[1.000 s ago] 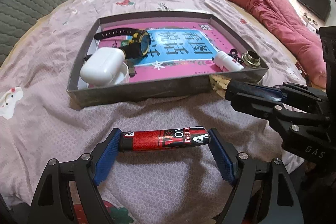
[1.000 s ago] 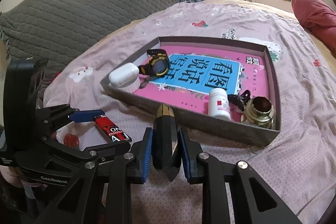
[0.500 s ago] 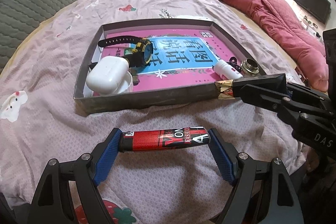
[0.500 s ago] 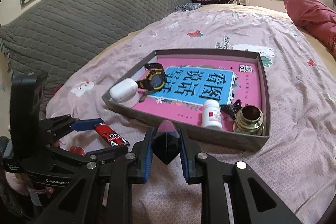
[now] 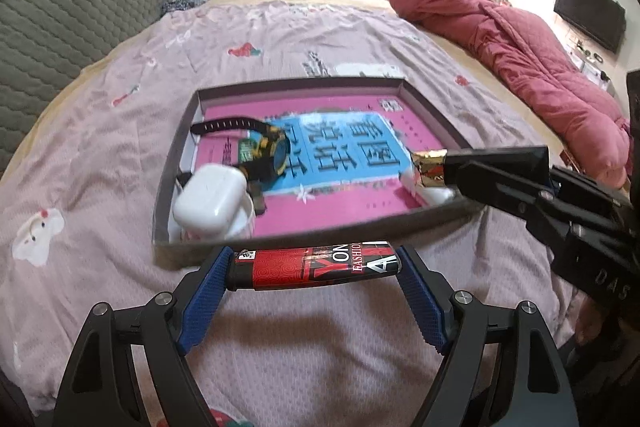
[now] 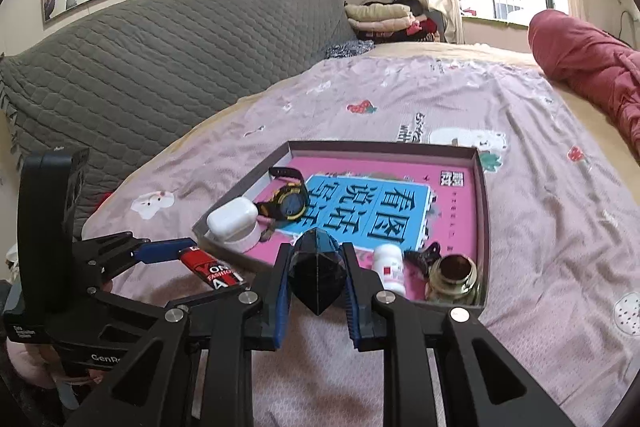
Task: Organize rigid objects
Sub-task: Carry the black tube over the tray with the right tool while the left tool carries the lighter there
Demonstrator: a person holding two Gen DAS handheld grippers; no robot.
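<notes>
Left gripper [image 5: 314, 301]: jaws wide, clamped endwise on red lighter [image 5: 316, 265], lying crosswise between the blue pads [image 5: 202, 297], one end against each. Held clear above pink bedsheet [image 5: 120, 155].

Right gripper [image 6: 316, 281]: jaws narrow, pinching black faceted lipstick tube [image 6: 318, 269]; gold band of the tube [image 5: 430, 169] sticking out past the fingertips in the left wrist view.

Ahead of both jaws: shallow grey box [image 5: 172, 163] on the sheet, pink-and-blue book [image 6: 360, 207] lining the bottom. Inside, left-near corner from left jaws: white earbud case [image 5: 210, 201] on top of a white round jar [image 6: 246, 241]. Just beyond it, black-yellow watch [image 5: 268, 153], strap stretched toward the left wall. Right-near corner, just past right jaws: white pill bottle [image 6: 388, 267], black clip [image 6: 424, 255], brass lens-like ring [image 6: 454, 273], all close together.

Lipstick tip over the near right part of the box in left wrist view; touching or not, cannot tell. Lighter short of the near wall, outside the box.
</notes>
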